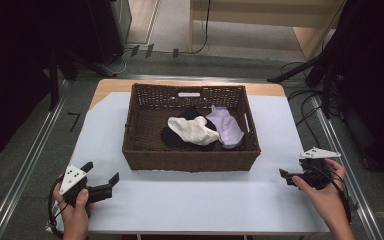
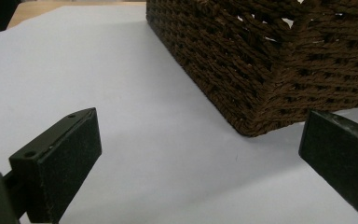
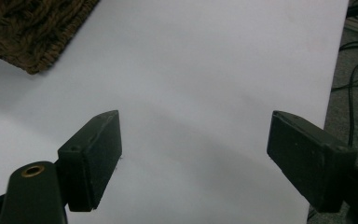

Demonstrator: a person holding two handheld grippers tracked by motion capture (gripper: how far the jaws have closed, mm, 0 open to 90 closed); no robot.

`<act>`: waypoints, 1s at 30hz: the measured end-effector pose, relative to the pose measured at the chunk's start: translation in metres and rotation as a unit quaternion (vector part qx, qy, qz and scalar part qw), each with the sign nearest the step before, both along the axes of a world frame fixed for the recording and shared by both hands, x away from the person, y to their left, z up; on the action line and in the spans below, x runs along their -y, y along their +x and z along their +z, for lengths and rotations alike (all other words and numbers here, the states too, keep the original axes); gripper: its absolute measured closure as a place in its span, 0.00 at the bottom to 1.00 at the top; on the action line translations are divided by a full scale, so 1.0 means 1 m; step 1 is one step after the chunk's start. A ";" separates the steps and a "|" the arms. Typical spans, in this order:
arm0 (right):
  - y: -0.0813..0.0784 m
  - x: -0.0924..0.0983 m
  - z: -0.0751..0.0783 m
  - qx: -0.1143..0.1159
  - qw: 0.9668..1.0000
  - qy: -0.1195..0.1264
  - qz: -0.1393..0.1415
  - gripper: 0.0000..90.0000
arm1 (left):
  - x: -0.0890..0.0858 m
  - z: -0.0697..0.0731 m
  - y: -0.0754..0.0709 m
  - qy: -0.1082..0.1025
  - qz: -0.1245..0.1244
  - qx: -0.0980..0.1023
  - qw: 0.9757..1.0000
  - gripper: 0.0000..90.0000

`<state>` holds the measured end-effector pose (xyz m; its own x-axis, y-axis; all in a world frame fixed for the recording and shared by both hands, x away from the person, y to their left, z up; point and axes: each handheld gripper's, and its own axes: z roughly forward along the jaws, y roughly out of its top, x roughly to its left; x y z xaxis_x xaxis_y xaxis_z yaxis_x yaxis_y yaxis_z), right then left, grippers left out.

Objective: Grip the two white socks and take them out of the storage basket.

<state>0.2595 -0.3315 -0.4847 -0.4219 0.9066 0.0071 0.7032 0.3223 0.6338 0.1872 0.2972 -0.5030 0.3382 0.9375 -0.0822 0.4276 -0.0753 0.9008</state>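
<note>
Wicker basket [image 1: 145, 150] sits mid-surface [image 1: 190, 200], holding a white garment [image 1: 192, 130], a lilac one [image 1: 226, 126] and something black [image 1: 172, 137] underneath. Left gripper [image 1: 101, 177] near the front-left corner, jaws wide, empty. Right gripper [image 1: 284, 175] off the front-right corner, jaws wide, empty. Best approach: come over the rim, pinch the top white piece alone. Black item mostly buried; type unclear.

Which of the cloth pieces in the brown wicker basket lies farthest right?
The lilac cloth piece; the white one and the black one lie left of it.
</note>
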 end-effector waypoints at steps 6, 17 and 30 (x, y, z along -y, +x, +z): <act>0.016 -0.007 0.010 -0.028 0.998 -0.038 0.035 0.20 | 0.000 0.000 0.000 -0.002 -0.002 0.003 1.000 0.00; 0.041 -0.004 0.013 -0.089 0.992 -0.074 0.057 0.21 | -0.001 0.000 -0.001 -0.002 0.001 0.004 1.000 0.00; 0.064 -0.014 0.032 -0.122 0.981 -0.131 0.082 0.22 | 0.000 0.000 -0.001 -0.002 0.001 0.004 1.000 0.00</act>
<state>0.3236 -0.3175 -0.4524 -0.5768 0.8110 -0.0974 0.7486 0.5726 0.3342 0.1866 0.2977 -0.5031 0.3364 0.9380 -0.0833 0.4207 -0.0705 0.9044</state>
